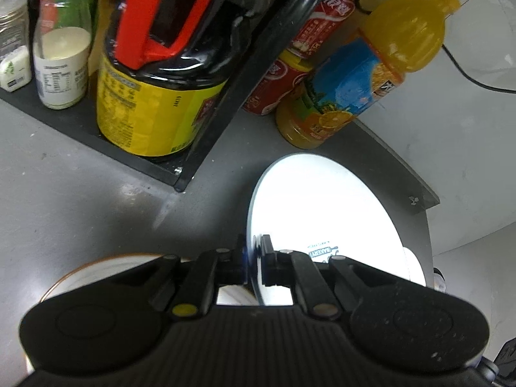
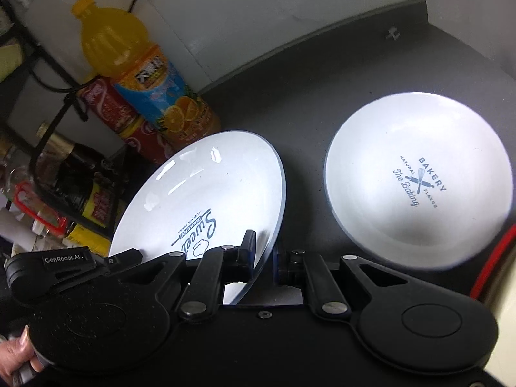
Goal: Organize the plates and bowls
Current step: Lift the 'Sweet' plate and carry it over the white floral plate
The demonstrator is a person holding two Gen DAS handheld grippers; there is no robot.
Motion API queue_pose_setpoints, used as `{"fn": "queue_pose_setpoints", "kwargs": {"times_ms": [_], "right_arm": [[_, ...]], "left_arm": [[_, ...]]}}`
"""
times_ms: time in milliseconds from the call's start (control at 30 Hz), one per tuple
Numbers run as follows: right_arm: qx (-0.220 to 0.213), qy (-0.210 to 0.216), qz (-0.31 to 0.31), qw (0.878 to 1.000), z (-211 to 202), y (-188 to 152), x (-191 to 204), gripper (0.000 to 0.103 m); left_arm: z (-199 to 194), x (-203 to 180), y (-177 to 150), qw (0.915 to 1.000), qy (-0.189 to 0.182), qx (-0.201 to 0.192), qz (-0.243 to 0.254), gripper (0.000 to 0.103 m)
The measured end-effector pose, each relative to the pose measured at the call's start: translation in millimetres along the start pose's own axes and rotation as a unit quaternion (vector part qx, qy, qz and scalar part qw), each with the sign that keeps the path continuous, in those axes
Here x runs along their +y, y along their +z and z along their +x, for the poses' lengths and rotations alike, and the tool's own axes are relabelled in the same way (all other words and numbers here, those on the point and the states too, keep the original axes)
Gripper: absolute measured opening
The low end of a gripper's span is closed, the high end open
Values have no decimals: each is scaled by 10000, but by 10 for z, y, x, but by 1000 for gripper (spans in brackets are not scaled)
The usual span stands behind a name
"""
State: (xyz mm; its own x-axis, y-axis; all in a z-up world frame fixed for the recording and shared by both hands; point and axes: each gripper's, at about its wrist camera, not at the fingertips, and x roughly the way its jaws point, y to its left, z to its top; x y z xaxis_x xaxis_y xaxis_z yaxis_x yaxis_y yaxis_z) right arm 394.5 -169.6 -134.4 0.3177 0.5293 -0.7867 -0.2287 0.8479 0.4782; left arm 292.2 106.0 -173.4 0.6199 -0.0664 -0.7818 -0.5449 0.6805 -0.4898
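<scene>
My left gripper [image 1: 257, 258] pinches the near rim of a plate [image 1: 325, 206], which stands tilted above the countertop [image 1: 64, 200]. Behind that plate an orange juice bottle [image 1: 364, 74] stands beside stacked cans [image 1: 290, 77], which lie just left of it. Left of the cans, a tray [image 1: 180, 174] holds a soy sauce jug [image 1: 161, 96], with a jar [image 1: 63, 48] further left on the same tray. Another dish [image 1: 96, 266] sits under my left gripper's near side. My right gripper [image 2: 265, 251] clamps the rim of a tilted Sweet Bakery plate [image 2: 206, 193]; to its right, apart, a Bakery bowl [image 2: 419, 177] rests flat on the counter.
</scene>
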Motion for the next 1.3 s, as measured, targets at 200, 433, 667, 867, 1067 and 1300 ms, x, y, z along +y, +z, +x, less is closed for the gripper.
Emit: {"fn": "queue_pose_setpoints", "kwargs": {"times_ms": [200,433,667,867,1067,1300], "right_arm": [[16,22,-102,9999,-149,-182,112,11],[-13,146,-193,9997,-339,-435,206,11],[-59,220,-330,9992,-466,-677,272,11],[-23,288,-606,9977,-568,-849,358,11],[93,294,-847,9959,-602,-963,433,12],[262,246,-1068,9936,-581,-1099,462,12]], "left_arm": [[-230,132,-47,10000,-56,-48,-34,5],[-531,270,-155,9999,-83,-91,22,5],[-713,453,-338,10000,13,-17,-11,5],[-879,597,-464,9999,45,-40,-97,5],[-973,730,-552,9997,64,5,-225,5],[-995,847,-659,9992,165,87,-350,5]]}}
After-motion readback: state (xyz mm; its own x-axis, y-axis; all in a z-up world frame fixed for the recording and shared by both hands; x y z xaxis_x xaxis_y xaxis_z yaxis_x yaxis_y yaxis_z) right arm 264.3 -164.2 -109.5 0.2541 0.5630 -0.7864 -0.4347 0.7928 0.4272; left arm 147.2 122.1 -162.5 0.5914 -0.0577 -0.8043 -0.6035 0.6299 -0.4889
